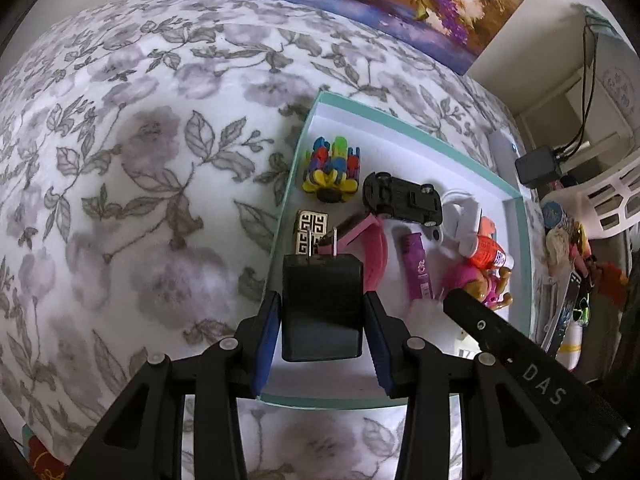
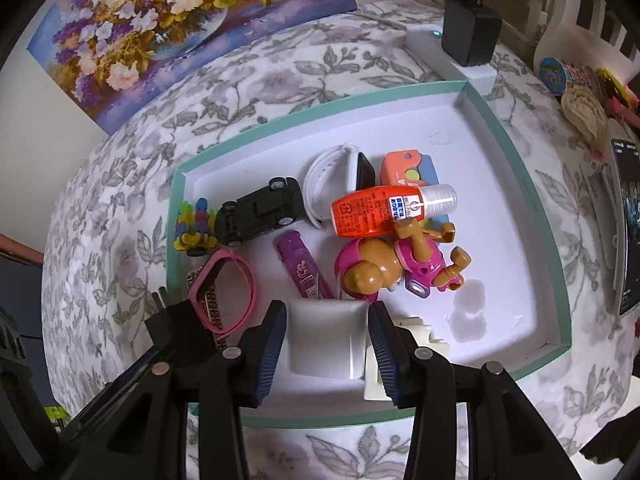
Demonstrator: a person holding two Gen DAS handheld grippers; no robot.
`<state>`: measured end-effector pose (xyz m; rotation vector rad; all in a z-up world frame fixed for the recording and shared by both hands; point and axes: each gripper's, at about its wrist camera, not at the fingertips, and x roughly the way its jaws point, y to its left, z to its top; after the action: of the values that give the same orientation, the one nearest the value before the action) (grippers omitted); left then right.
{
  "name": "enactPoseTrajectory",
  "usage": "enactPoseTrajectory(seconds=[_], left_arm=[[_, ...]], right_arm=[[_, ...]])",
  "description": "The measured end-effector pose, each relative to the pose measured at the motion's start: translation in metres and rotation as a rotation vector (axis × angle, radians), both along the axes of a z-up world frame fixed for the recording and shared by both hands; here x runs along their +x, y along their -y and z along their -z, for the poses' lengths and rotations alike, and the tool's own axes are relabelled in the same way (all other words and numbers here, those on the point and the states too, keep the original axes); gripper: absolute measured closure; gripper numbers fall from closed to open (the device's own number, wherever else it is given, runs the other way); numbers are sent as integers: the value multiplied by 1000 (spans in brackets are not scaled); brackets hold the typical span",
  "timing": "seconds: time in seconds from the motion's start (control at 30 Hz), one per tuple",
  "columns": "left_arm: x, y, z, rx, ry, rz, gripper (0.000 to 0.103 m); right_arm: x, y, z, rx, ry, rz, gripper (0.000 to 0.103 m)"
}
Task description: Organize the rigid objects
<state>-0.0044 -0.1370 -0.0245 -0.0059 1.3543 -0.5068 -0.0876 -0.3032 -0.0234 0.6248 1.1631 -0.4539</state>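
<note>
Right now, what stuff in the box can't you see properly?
- Beige thing, right wrist view: the right gripper and the white block it holds cover most of it.
- Orange toy, right wrist view: the orange bottle hides its lower part.
- Gold patterned tile, left wrist view: the black charger in the left gripper blocks its near edge.

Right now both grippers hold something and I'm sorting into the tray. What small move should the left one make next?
Probably lower the left gripper a little and open it. Its black charger already hangs above the bare near corner of the teal tray, in front of the pink band, so little should be in its way.
</note>
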Motion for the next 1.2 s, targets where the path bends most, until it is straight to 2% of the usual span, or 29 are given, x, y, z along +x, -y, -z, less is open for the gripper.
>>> enactPoseTrajectory(seconds=[0.23,0.5,0.87,0.93,1.0,1.1,1.13,1.17,1.2], left_arm=[[2,-2,-1,5,-2,4,60],[5,-11,-19,54,84,-9,56],[29,-42,-17,173,132,-134,56],[33,-50,-14,189,121,-165,56],[36,-57,-12,205,110,-183,56],[39,-65,-9,231,118,-198,55],[39,-67,-9,244,130,-203,48],[39,-69,-9,252,138,-206,32],[39,-71,-10,261,146,-210,24]], right_arm=[[2,-3,-4,-20,-7,-9,57],[5,-12,-18,-62,22,-36,57],[9,-15,-15,-64,11,-43,55],[10,-16,-12,-69,-2,-49,47],[12,-18,-11,-77,-12,-53,44],[13,-22,-8,-88,-20,-62,31],[13,-23,-8,-92,-20,-66,27],[14,-24,-8,-96,-19,-70,25],[15,-27,-8,-102,-18,-75,19]])
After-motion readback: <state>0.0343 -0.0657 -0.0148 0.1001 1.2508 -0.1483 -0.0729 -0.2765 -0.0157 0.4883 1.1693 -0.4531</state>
